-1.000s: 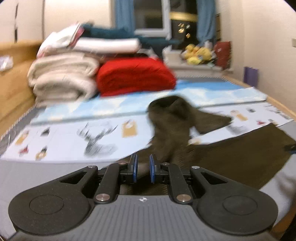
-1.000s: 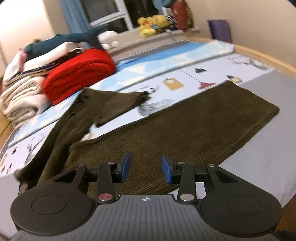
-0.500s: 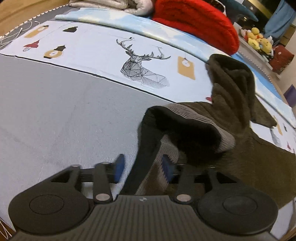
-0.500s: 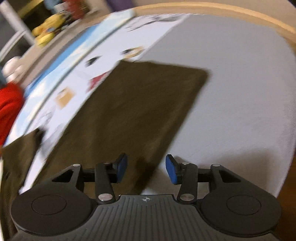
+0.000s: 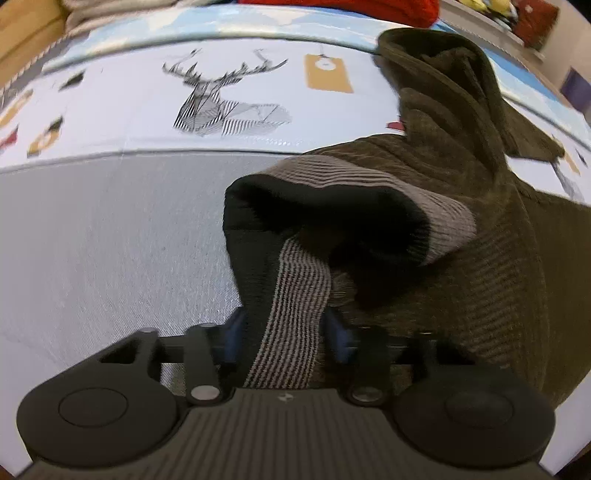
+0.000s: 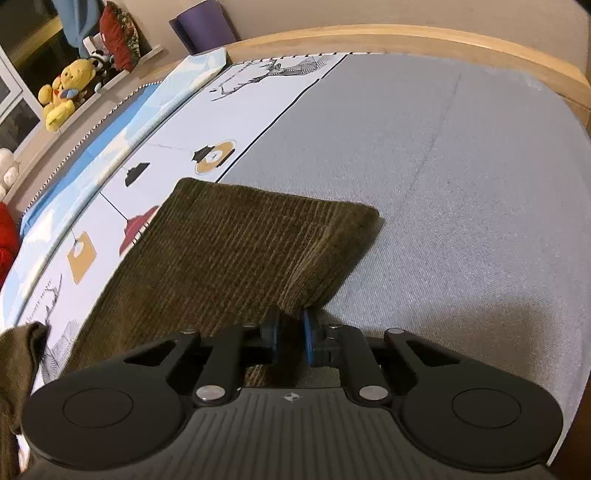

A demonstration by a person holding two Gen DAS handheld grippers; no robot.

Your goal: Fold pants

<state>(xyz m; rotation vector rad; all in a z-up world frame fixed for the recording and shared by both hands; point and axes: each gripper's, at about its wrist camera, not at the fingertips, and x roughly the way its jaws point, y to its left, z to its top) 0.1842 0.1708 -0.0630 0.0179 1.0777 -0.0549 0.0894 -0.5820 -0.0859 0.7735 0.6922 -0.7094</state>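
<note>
1. Pants of dark olive corduroy lie across a bed, partly on its grey cover and partly on a white printed sheet.
2. At the left end, the waistband, ribbed in grey and black stripes, stands open with its dark lining showing.
3. The left gripper has a strip of that waistband running between its blue pads; the jaws stand a little apart on either side of the strip, and the cloth hides whether they press on it.
4. Beyond the waistband, one leg is bunched and heaped up over the sheet, beside a deer print and an orange tag print.
5. A red blanket shows at the far edge of the left view.
6. Further right, the other leg lies flat, its hem resting on the grey cover.
7. The right gripper has its jaws nearly together, clamped on the near corner of that hem.
8. A wooden bed rail curves around the far side, and a yellow plush toy sits on a ledge at the upper left of the right view.
</note>
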